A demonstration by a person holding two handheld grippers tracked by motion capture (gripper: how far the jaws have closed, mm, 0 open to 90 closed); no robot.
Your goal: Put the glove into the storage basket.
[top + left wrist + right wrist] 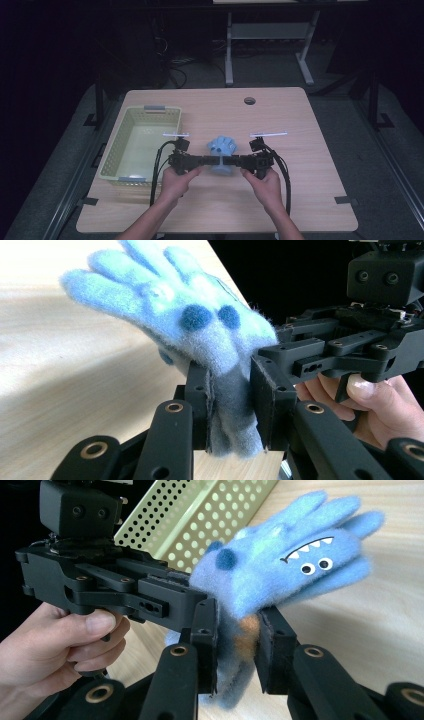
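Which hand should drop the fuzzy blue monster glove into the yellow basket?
Left, probably. Both grippers pinch the fuzzy blue monster glove at its cuff, but the left gripper sits beside the pale yellow perforated plastic basket, while the right gripper is on the glove's far side.

Lab or test room: dark space, bare wooden desk (310,150) with cable hole (249,100), another desk frame (270,45) at 12 o'clock, loose cables (172,62) on grey floor at 11.
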